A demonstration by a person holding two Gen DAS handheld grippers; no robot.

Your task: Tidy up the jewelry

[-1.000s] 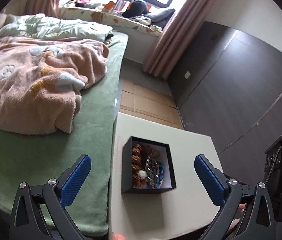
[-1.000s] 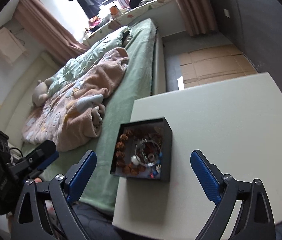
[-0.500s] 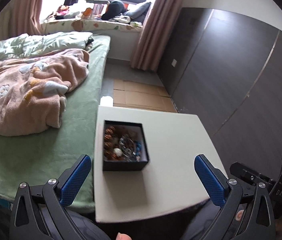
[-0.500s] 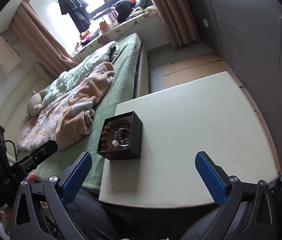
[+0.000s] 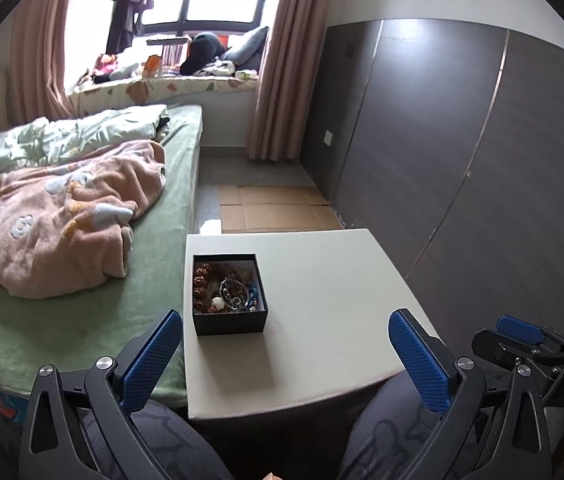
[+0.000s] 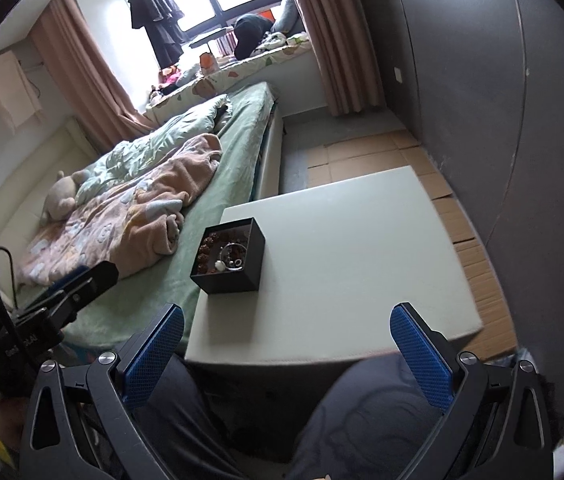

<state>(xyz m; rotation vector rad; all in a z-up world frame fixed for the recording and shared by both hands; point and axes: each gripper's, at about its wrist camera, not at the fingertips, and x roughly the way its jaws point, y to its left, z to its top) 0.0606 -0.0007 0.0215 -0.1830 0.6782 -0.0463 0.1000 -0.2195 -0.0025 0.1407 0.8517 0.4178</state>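
A small black box [image 5: 229, 321] stands near the left edge of a pale square table [image 5: 322, 304]. Inside it lie brown bead bracelets [image 5: 201, 283], a silver ring-shaped piece [image 5: 233, 290] and small blue beads, all tangled together. My left gripper [image 5: 285, 354] is open, held back from the table's near edge with nothing between its blue pads. My right gripper [image 6: 287, 350] is open too, wide and empty, also short of the table [image 6: 354, 256]. In the right wrist view the box [image 6: 229, 258] sits ahead and to the left.
A bed with a green sheet [image 5: 42, 320] and a pink blanket [image 5: 58, 216] runs along the table's left side. A dark wardrobe wall [image 5: 462, 152] stands on the right. Cardboard sheets [image 5: 274, 210] lie on the floor beyond the table. The person's knees [image 6: 362, 408] are under the near edge.
Both grippers have pulled back and upward from the box, so the table and box look smaller and farther. The left gripper's view has rolled toward level. The box has not moved.
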